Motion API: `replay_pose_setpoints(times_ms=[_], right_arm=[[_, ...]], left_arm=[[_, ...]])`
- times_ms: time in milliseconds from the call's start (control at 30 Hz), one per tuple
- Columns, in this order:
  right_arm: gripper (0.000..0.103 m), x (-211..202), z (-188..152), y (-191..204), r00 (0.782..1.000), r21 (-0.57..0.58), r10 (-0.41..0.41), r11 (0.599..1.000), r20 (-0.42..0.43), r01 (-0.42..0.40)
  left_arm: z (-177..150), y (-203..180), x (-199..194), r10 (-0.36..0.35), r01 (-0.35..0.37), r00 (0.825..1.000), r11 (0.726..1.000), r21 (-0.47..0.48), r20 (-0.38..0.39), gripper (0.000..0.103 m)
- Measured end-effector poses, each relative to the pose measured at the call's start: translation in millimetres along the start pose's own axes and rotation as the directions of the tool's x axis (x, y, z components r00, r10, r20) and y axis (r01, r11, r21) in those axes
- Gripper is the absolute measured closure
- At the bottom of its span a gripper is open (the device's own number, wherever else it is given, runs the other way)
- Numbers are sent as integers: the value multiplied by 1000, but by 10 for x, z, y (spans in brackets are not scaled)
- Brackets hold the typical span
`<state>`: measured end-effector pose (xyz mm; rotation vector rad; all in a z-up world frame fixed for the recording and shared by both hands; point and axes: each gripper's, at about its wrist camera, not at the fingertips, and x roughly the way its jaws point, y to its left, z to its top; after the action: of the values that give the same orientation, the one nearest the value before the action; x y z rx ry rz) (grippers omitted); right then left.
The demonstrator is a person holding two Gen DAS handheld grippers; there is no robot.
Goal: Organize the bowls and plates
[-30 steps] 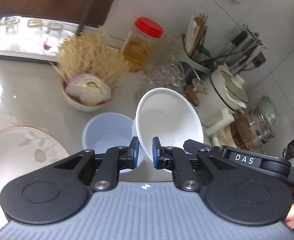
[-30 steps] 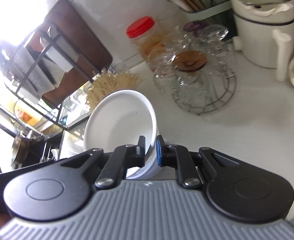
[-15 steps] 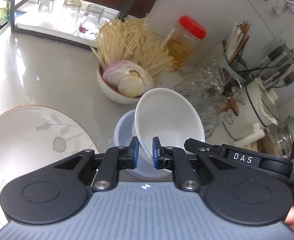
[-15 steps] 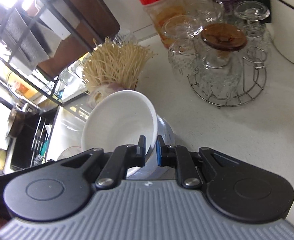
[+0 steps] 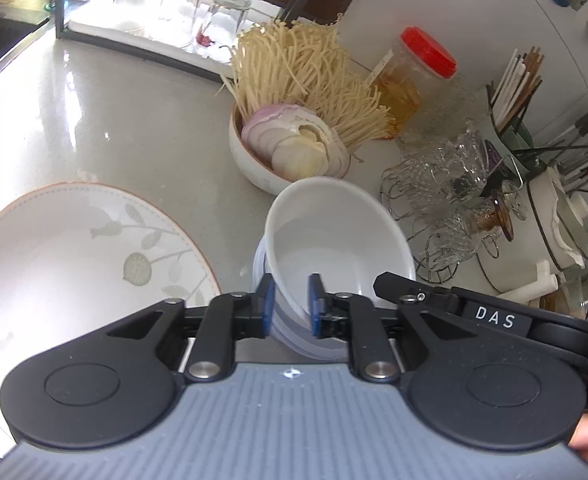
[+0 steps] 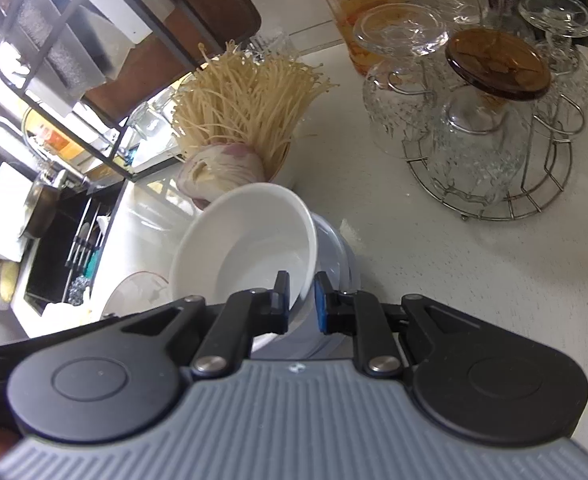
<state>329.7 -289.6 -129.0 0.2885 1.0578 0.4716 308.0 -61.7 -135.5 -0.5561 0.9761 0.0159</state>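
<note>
Letting go: both my left gripper (image 5: pixel 290 300) and right gripper (image 6: pixel 301 300) spread off the white bowl (image 5: pixel 333 240), nested tilted in the blue bowl (image 6: pixel 333 256).

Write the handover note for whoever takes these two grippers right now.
Left gripper: jaws opening, near rim of the glossy white ceramic bowl between them.
Right gripper: jaws opening around that bowl's opposite rim.
The white bowl sits tilted inside the pale blue bowl on the counter. The large leaf-patterned plate lies beside them.
Done: bowls nested.
Left: free both grippers, level the white bowl, deal with the plate.
</note>
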Motion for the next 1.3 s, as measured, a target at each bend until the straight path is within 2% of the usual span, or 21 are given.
replay_pose_setpoints(times_ms=[33, 133, 300, 467, 800, 1067, 1300], right_arm=[[77, 3, 13, -12, 1000, -2, 4, 1000, -6, -4], [66, -17, 43, -30, 1000, -11, 15, 1000, -11, -15], [66, -91, 67, -45, 1000, -38, 27, 999, -11, -27], [66, -279, 42, -4, 999, -78, 38, 996, 36, -35], [66, -872, -111, 150, 989, -100, 66, 994, 132, -53], [66, -1499, -456, 357, 967, -104, 78, 993, 241, -54], [66, -1953, -927, 532, 945, -104, 74, 994, 319, -42]], left_arm=[[-6, -6, -7, 8, -8, 1000, 1000, -4, 1, 69], [-20, -36, -45, 27, -26, 1000, 1000, -11, 7, 67], [-43, -103, -163, 49, -49, 998, 999, -2, 33, 67], [-92, -187, -348, 66, -68, 995, 997, 27, 71, 67], [-281, -349, -1129, 84, -95, 981, 994, 52, 173, 67], [-595, -450, -1734, 60, -91, 972, 987, 130, 229, 67], [-943, -527, -2253, 26, -82, 963, 976, 200, 269, 67]])
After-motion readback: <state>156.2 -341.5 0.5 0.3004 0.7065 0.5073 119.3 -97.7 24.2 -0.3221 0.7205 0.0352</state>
